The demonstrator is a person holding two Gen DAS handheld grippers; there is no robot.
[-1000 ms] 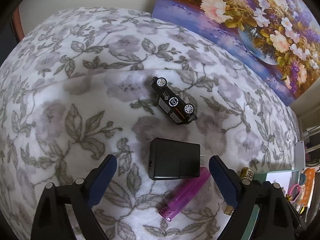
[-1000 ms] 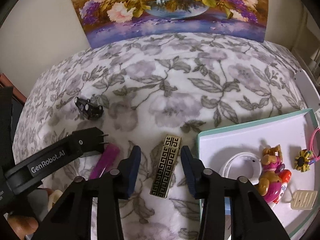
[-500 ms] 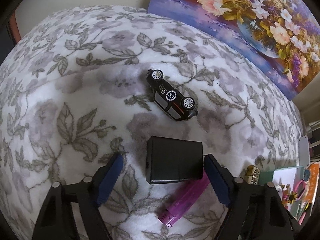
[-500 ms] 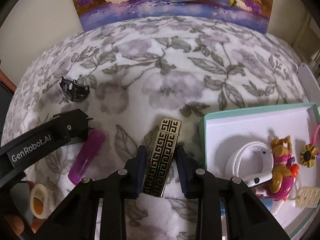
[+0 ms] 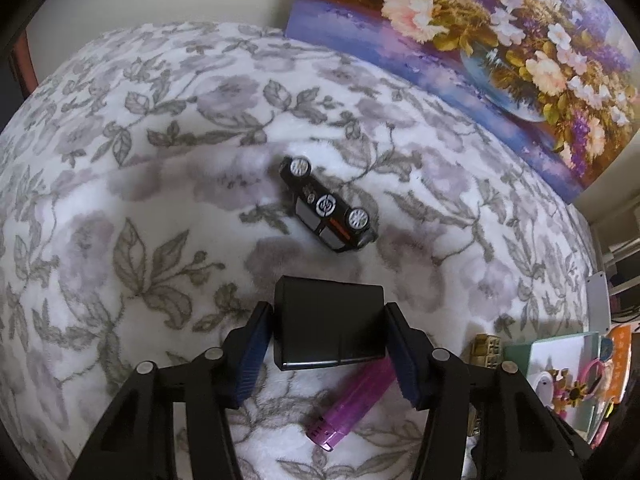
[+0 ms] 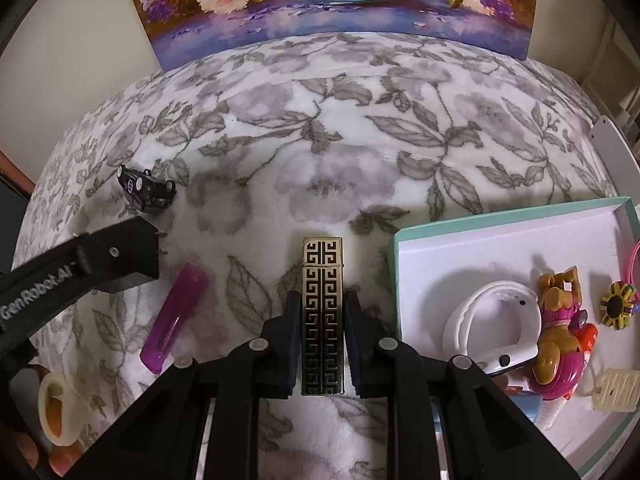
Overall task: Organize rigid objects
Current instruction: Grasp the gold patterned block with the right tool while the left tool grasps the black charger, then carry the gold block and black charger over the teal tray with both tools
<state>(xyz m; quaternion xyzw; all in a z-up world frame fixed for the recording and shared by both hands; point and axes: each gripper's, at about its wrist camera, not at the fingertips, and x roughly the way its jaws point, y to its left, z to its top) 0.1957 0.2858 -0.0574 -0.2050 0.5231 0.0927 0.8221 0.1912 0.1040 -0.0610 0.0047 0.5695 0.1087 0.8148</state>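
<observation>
Right tool [image 6: 322, 344] clenched on gold lighter [image 6: 322, 312] — left tool [image 5: 329, 354] clamped on black box [image 5: 330, 326]

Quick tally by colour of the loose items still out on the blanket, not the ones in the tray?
Black: 2, the toy car and the black box between the left gripper fingers.
Purple: 1, the lighter.
Gold and black: 1, the patterned case between the right gripper fingers.
Total: 4.
</observation>
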